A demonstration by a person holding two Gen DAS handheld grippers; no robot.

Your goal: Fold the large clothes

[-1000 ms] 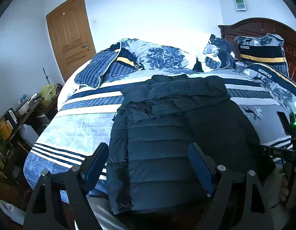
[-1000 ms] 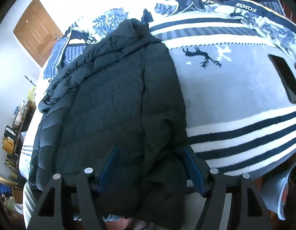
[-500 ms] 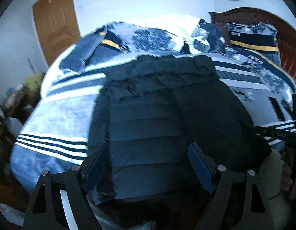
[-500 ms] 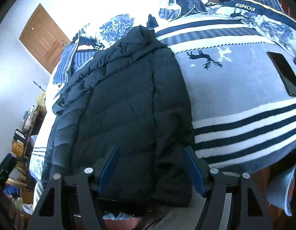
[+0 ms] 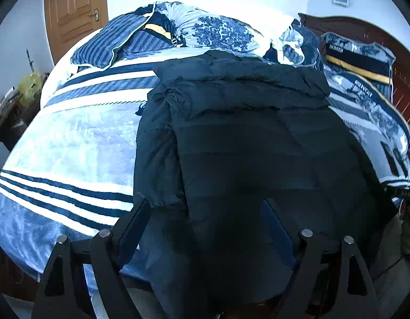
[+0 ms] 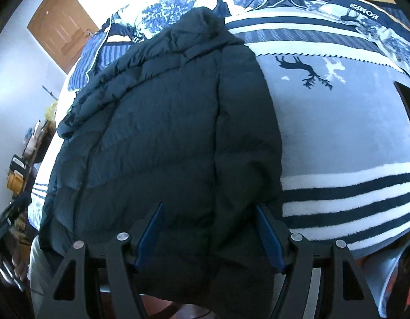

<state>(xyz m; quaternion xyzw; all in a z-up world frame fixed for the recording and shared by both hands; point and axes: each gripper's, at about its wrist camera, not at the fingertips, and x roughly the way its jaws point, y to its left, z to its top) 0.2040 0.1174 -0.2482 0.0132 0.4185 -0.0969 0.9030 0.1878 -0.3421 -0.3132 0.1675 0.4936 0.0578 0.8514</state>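
Dark puffer jacket (image 5: 247, 143) flat on striped blanket (image 5: 72, 143), frame centre. Left gripper (image 5: 205, 228), right gripper (image 6: 209, 228) both spread wide over hem, gripping nothing.

A dark puffer jacket (image 5: 244, 143) lies on the striped blanket (image 5: 80, 143), the left gripper (image 5: 205, 220) spread wide over its hem.

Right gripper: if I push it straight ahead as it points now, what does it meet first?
Most likely the dark puffer jacket: its hem lies between the right gripper's open fingers; depth unclear.
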